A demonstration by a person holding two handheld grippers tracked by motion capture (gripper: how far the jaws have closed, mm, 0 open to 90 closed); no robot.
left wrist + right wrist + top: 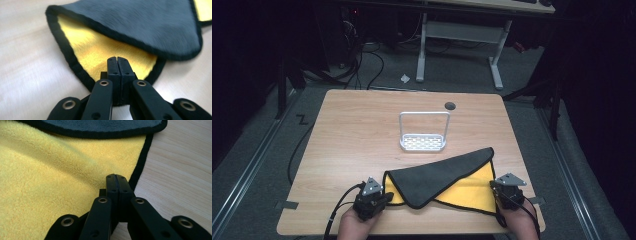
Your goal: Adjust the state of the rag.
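High view has me at the near edge of the worktop (362,130), with my left tongs (371,196) at the left corner of a cloth (447,172) and my right tongs (507,189) at its right corner; the cloth lies flat between them, grey side folded over yellow, the fold rising away from me toward the right. Along my left tongs (117,65) in the left gripper view, the jaws are pressed together with no gap, their tips over the yellow pile just inside the black hem of the cloth (100,53), and I judge they are clenched on that corner, though the pinch itself sits under the tips. Along my right tongs (117,182) in the right gripper view the jaws are likewise clamped tight, tips at the hem of the cloth (50,177) where yellow meets bare wood, so I take that corner as held too. The risk I see is a thin bite: if either grip has only the hem, a lift or pull could slide the edging out and drop that corner. Pulling unevenly with one hand could drag the grey flap off its fold or bunch the cloth. Beyond the cloth, well ahead of both tongs, stands a white wire rack (423,132); a careless forward sweep could knock it.
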